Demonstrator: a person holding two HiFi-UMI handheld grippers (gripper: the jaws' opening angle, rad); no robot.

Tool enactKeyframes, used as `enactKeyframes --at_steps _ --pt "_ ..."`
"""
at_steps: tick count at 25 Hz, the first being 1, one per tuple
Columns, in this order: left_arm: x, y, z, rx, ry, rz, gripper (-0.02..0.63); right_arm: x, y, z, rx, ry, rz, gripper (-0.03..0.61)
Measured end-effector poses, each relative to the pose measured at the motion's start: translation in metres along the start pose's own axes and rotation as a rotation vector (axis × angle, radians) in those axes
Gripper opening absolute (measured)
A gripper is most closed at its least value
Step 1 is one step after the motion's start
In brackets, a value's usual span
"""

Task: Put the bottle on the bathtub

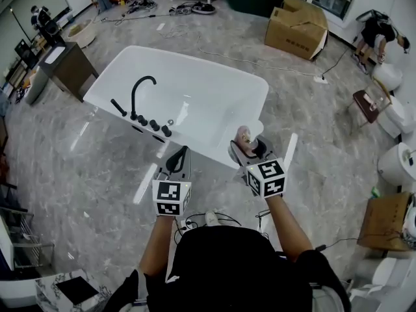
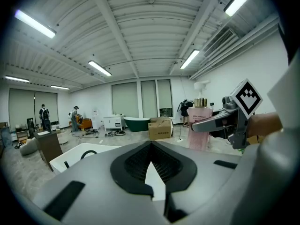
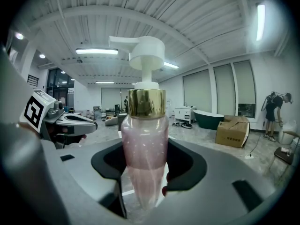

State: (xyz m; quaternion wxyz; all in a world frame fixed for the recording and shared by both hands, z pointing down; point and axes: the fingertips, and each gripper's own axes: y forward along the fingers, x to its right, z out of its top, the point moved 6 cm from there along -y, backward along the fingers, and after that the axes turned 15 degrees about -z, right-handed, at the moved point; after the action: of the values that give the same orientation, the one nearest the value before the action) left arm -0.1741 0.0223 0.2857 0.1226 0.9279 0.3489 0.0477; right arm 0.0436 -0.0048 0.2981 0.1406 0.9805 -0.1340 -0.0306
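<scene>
Pink bottle [image 3: 143, 149] upright between jaws of right tool [image 3: 142, 193]

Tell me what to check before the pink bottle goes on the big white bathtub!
1. Grip: the right gripper is shut on the pink pump bottle with a gold collar: ok.
2. Bottle upright: ok.
3. Bottle at the white bathtub, by its near corner: ok.
4. Height above the rim: cannot tell.
5. The curved black faucet stands well off to the left: ok.
6. The left gripper is shut, empty and off to the side: ok.
</scene>
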Motion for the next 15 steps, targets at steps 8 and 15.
enactKeyframes --at_steps 8,15 --pt "-0.028 0.009 -0.013 -0.015 -0.02 -0.036 0.012 -0.009 0.022 -0.007 -0.018 0.006 -0.036 0.235" --pt "-0.028 0.032 -0.025 -0.043 -0.038 -0.061 0.012 0.007 0.035 -0.024 -0.059 0.004 -0.047 0.236"
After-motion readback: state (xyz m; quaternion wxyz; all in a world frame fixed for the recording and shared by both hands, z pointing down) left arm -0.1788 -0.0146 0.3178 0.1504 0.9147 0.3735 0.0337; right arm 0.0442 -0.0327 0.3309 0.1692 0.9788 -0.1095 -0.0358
